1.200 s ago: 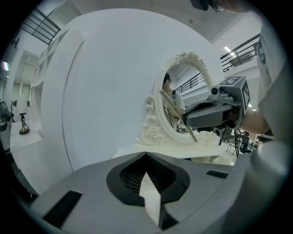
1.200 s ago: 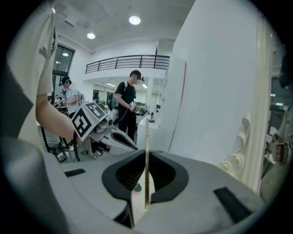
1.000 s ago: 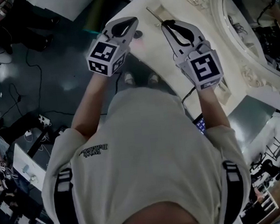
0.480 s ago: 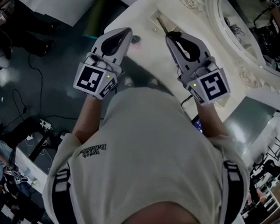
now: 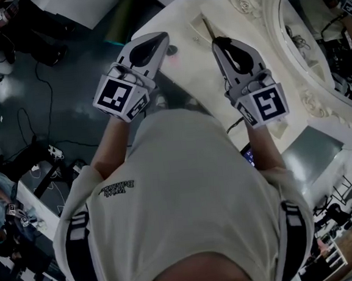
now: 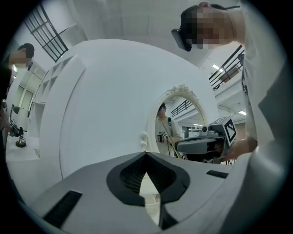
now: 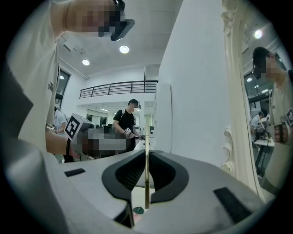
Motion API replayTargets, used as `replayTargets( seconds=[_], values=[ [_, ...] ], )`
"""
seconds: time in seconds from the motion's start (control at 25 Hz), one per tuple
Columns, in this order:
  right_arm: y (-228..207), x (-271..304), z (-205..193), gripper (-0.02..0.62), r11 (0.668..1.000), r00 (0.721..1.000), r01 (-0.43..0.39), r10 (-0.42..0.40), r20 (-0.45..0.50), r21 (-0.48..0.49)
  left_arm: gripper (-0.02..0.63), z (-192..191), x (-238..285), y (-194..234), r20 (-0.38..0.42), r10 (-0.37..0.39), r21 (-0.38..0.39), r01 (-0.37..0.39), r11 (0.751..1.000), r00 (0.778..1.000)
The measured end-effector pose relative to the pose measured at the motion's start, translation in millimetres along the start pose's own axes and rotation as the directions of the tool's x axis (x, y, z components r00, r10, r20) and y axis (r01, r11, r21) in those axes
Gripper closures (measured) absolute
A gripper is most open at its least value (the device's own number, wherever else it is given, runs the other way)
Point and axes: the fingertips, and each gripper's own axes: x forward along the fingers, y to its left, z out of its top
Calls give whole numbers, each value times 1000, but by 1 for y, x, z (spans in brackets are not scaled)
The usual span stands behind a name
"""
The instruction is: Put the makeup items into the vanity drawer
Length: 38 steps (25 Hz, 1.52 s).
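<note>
In the head view my right gripper (image 5: 219,41) hovers over the white vanity top (image 5: 198,74), shut on a thin beige makeup stick (image 5: 206,25) that pokes out past its tips toward the mirror. The right gripper view shows the same stick (image 7: 147,164) standing upright, pinched between the dark pads. My left gripper (image 5: 162,37) is held over the vanity's left edge, its tips together with nothing between them. A small pink item (image 5: 172,56) lies on the top between the two grippers. No drawer can be made out.
An ornate white-framed mirror (image 5: 276,30) stands along the right of the vanity. Left of the vanity is dark floor with cables (image 5: 43,87). Other people stand in the room behind. My own torso fills the lower part of the head view.
The left gripper has risen toward the camera and shifted slightly left. The right gripper has edged right with the stick still in it.
</note>
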Motion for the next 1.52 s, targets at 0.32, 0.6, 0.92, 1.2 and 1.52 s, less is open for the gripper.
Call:
replayTargets(
  seconds=[0.32,0.6,0.92,1.2,1.52],
  values=[
    [-53,41,-29,565,998,996,51,-53,-69,-29,592,-29,46,25,-89,-22,-23,20,1000,996],
    [-94,85,-90,565,998,980,68,-65,-186,8,592,-67,86,61,-110,5,-21,-8,1000,994],
    [-109,125,-171,565,997,939,73,-57,-338,36,592,-140,114,80,-240,-13,-60,-2,998,971],
    [-117,146,-236,565,996,879,79,-55,-474,32,592,-204,126,86,-338,-50,-106,15,994,940],
    [-115,148,-285,565,998,820,56,-29,-571,30,592,-247,125,98,-409,-25,-130,-30,991,912]
  ],
)
